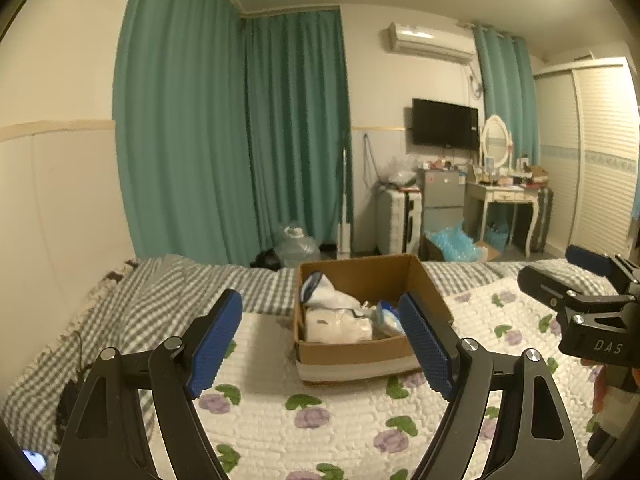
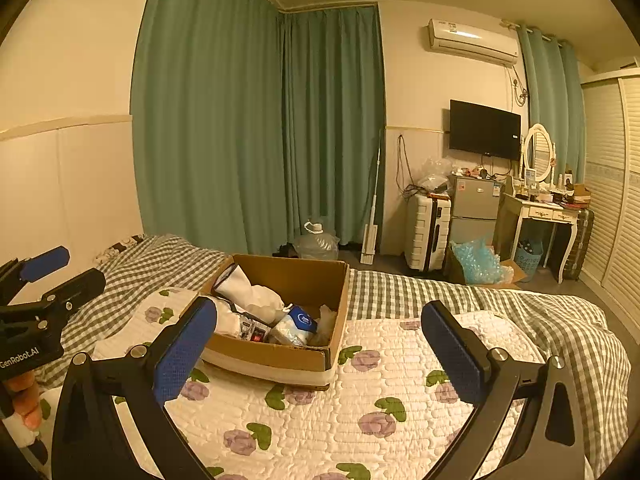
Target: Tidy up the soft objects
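An open cardboard box (image 1: 422,280) (image 2: 280,358) sits on the flowered quilt (image 1: 320,420) (image 2: 400,400) of a bed. Inside lie white folded garments (image 1: 336,322) (image 2: 256,298) and a blue-and-white soft pack (image 1: 388,314) (image 2: 296,322). My left gripper (image 1: 324,344) hovers open just in front of the box, nothing between its blue pads. My right gripper (image 2: 320,350) is open too, empty, to the right of the box's near corner. Each gripper shows at the edge of the other's view, the right one (image 1: 576,280) and the left one (image 2: 52,276).
A grey checked blanket (image 1: 160,284) (image 2: 480,292) covers the bed beyond the quilt. Past the bed stand teal curtains (image 1: 240,140), a water jug (image 2: 316,242), a white suitcase (image 2: 426,232), a small fridge (image 2: 474,208), a dressing table (image 2: 548,212) and a box of blue packing (image 2: 476,262).
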`<act>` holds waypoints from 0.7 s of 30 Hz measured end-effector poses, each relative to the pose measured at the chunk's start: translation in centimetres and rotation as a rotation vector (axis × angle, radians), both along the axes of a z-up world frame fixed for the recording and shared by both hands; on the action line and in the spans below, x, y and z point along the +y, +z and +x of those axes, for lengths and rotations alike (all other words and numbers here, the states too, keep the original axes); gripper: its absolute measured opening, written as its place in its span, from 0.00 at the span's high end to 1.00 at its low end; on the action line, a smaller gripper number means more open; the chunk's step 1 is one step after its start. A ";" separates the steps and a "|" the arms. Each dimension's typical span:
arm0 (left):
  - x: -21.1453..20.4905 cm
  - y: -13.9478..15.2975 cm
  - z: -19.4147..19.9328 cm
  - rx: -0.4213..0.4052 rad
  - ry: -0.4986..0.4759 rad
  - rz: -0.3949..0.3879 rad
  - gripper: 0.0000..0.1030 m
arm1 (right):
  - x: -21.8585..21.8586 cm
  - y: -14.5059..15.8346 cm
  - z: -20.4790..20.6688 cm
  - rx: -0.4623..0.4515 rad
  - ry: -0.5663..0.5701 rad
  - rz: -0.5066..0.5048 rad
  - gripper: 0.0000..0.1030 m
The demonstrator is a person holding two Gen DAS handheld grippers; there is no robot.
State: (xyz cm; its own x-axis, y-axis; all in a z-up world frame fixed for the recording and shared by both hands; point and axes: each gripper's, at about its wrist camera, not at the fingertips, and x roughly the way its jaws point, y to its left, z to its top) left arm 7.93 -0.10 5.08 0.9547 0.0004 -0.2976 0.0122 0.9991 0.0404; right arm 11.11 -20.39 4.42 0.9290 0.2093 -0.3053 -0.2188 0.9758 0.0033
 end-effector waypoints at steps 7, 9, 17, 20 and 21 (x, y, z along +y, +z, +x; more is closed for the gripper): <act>-0.6 -0.2 -0.1 0.002 -0.016 0.018 0.21 | 0.0 0.0 -0.1 0.000 0.001 0.003 0.00; -0.7 -0.2 -0.1 0.005 -0.016 0.018 0.21 | 0.1 -0.1 -0.2 -0.001 0.006 0.003 0.00; 0.0 -0.4 -0.2 0.020 -0.013 0.004 0.21 | 0.6 -0.2 -0.2 -0.002 0.005 -0.016 0.00; 0.1 -0.5 -0.2 0.025 -0.009 0.000 0.21 | 0.7 -0.2 -0.2 -0.001 0.009 -0.014 0.00; 0.1 -0.5 -0.2 0.027 -0.007 0.000 0.21 | 0.7 -0.2 -0.2 -0.002 0.010 -0.014 0.00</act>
State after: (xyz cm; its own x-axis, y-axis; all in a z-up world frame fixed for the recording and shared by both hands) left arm 7.76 -0.03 4.54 0.9463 -0.0064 -0.3233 0.0202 0.9990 0.0396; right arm 10.88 -19.66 4.24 0.9276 0.2139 -0.3064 -0.2281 0.9736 -0.0107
